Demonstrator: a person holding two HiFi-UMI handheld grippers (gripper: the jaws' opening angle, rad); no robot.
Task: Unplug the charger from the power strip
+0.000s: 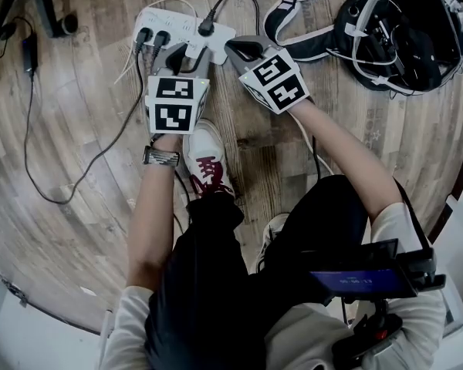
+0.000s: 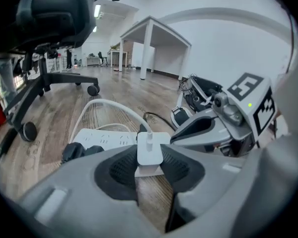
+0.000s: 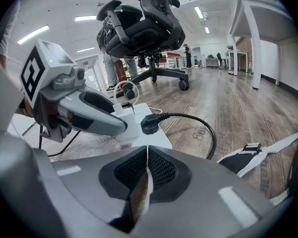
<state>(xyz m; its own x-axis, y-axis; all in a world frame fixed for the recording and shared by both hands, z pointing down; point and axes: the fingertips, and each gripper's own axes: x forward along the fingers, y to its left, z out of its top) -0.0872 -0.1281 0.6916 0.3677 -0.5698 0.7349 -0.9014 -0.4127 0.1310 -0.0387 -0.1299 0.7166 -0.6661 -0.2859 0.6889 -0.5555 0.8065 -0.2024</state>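
A white power strip (image 1: 187, 29) lies on the wood floor with several black plugs in it. In the left gripper view a small white charger (image 2: 150, 150) with a white cable sits between the jaws of my left gripper (image 2: 149, 170), which is shut on it. The charger (image 3: 123, 119) still seems to touch the strip (image 3: 149, 135); whether it is seated I cannot tell. My right gripper (image 3: 146, 170) is shut and holds nothing, its tip at the strip's near end. In the head view the left gripper (image 1: 177, 56) and right gripper (image 1: 245, 50) stand side by side.
A black plug (image 3: 151, 123) with a thick cable sits in the strip beside the charger. An office chair (image 2: 54, 78) stands behind the strip. A black harness bag (image 1: 393, 29) lies at the right. A thin black cable (image 1: 54, 168) runs across the floor at the left. The person's shoe (image 1: 208, 160) is just behind the grippers.
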